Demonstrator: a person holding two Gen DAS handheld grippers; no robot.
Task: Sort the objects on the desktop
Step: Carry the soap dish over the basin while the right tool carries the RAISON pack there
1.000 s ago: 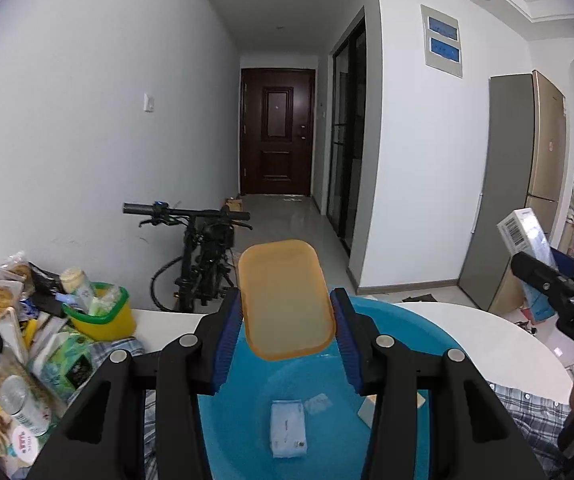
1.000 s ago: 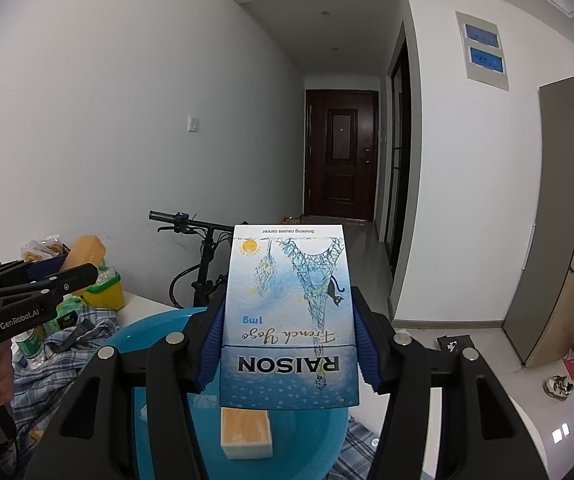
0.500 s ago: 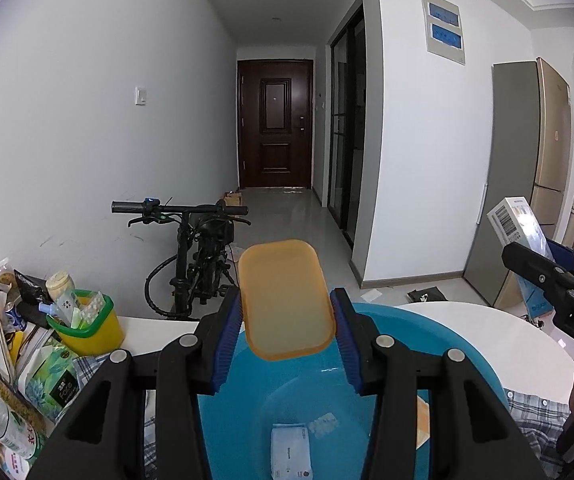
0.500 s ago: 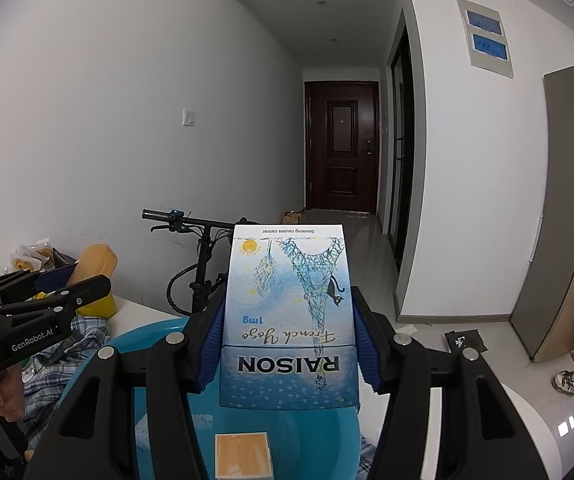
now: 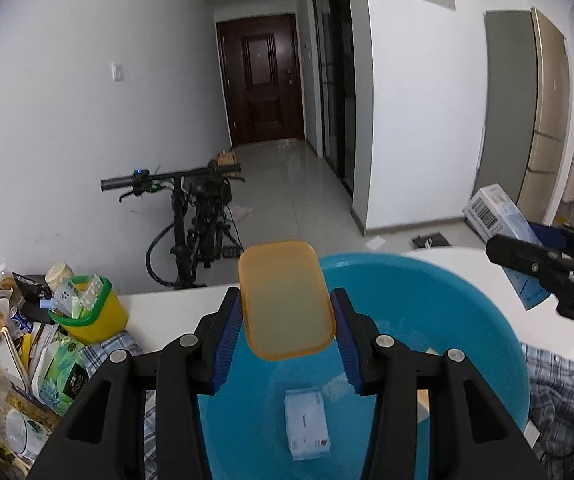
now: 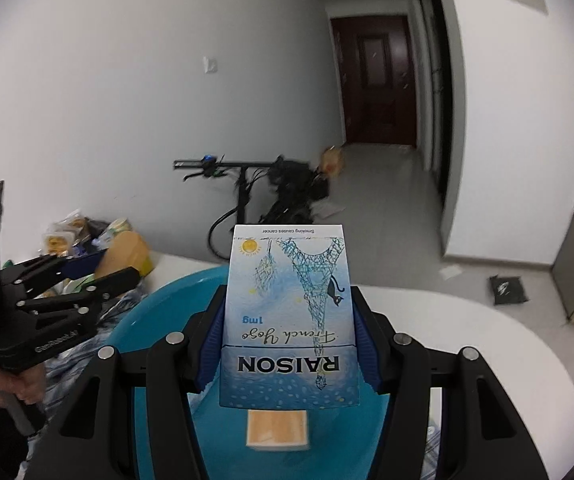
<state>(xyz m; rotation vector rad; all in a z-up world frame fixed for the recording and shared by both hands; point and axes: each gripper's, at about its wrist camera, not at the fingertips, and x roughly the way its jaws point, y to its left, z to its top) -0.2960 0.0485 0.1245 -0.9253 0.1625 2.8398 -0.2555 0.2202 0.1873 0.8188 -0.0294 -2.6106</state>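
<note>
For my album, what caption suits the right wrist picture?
Right gripper clamps a blue RAISON box above a blue basin on a white table.

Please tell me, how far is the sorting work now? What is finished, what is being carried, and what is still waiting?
Partly done. Already in the blue basin: a small white packet and an orange-topped block. In hand: the left gripper holds an orange lid-like piece, and the right gripper holds the RAISON box, both above the basin. Left: the snack pile and yellow cup beside it.
</note>
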